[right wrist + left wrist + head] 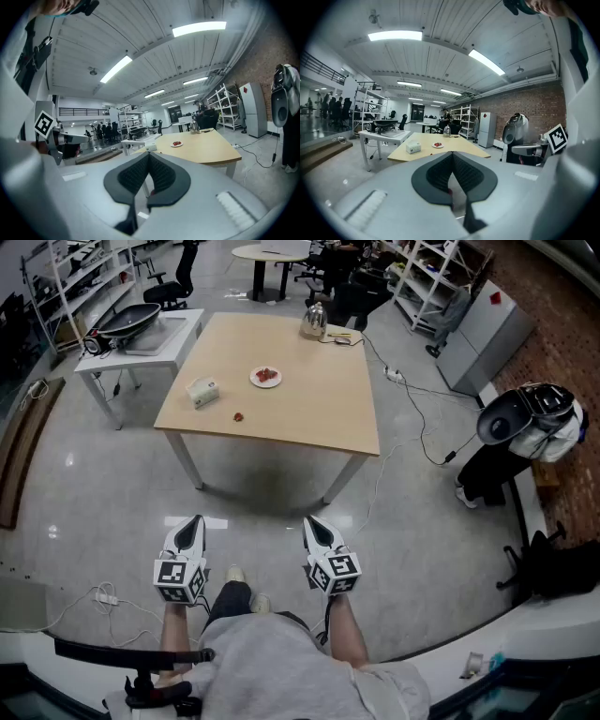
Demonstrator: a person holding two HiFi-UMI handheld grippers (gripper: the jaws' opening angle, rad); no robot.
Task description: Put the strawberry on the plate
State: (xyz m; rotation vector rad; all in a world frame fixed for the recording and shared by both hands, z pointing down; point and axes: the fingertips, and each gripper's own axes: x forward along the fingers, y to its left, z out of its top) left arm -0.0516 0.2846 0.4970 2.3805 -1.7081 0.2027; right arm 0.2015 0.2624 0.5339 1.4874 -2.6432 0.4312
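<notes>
A small red strawberry (238,415) lies loose on the light wooden table (309,399), near its front left. Behind it stands a white plate (265,378) with red strawberries on it; the plate also shows far off in the left gripper view (437,146) and the right gripper view (176,144). My left gripper (194,522) and right gripper (312,521) hang side by side over the floor, well short of the table. Both are shut with nothing in them, the left gripper's (452,153) and the right gripper's (149,154) tips meeting.
A tissue box (202,391) sits left of the plate and a metal kettle (314,321) stands at the table's far edge. A white side table (141,343) with a pan is at the left. Cables (412,399) trail on the floor to the right.
</notes>
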